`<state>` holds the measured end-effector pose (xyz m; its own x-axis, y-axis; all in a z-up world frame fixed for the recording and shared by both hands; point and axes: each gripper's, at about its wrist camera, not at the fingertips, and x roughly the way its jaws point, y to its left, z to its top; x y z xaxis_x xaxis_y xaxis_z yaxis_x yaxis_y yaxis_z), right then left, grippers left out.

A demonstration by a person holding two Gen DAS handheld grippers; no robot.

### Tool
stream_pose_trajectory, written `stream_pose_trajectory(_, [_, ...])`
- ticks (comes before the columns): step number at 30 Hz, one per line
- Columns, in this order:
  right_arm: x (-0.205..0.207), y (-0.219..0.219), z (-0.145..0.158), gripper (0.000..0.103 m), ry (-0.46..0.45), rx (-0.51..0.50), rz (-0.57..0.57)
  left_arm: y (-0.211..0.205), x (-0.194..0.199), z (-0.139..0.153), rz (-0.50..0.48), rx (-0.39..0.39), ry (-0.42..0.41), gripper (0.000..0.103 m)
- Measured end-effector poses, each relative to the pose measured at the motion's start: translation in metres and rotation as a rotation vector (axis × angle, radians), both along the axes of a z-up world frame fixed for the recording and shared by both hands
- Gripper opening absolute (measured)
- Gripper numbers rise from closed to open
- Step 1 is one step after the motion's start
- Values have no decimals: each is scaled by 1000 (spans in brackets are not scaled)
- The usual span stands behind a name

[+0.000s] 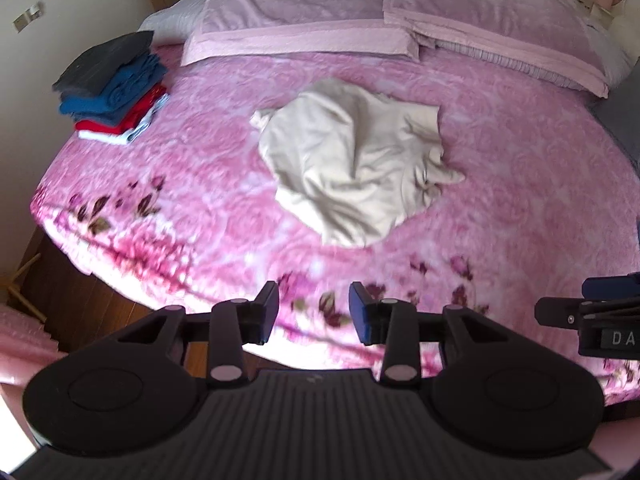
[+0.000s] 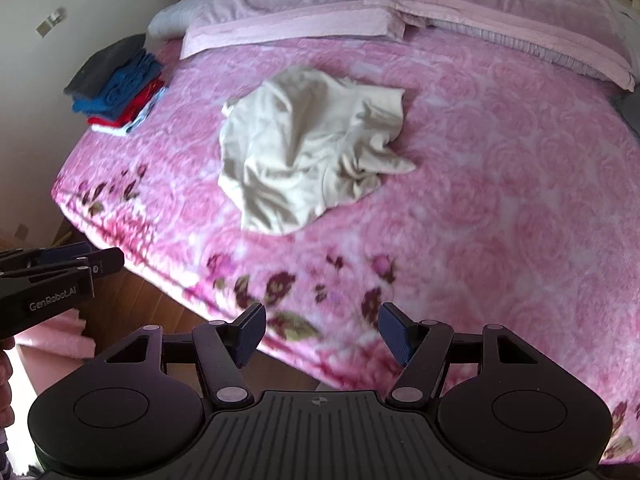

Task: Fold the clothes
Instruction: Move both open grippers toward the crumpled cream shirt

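Holding both grippers over the near edge of the pink floral bedspread (image 1: 500, 184), nothing gripped.

Your left gripper (image 1: 314, 312) stands partly open and empty, lower centre of its frame; your right gripper (image 2: 322, 334) stands wider open, also empty. Cream garment (image 1: 352, 164), crumpled and unfolded, lies mid-frame on the bedspread, well apart from both. Stack of folded clothes (image 1: 116, 84), grey over blue over red over white, sits upper left at the bed's edge. Two pink pillows (image 1: 492, 20) lie along the top.
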<state>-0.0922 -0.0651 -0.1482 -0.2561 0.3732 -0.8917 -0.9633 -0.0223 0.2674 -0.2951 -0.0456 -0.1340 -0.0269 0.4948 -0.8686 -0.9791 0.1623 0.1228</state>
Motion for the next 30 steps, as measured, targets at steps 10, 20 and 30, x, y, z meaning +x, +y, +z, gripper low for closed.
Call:
stream_pose_trajectory(10, [-11, -42, -2, 66, 16, 3, 19, -46, -10, 4, 10, 17, 16, 36])
stream_pose_trajectory(20, [-21, -39, 12, 66, -2, 55, 4, -37, -21, 15, -10, 67, -4, 38])
stream_pose_trajectory(30, [-42, 8, -1, 66, -3, 32, -109, 39, -55, 1, -122, 48, -7, 40])
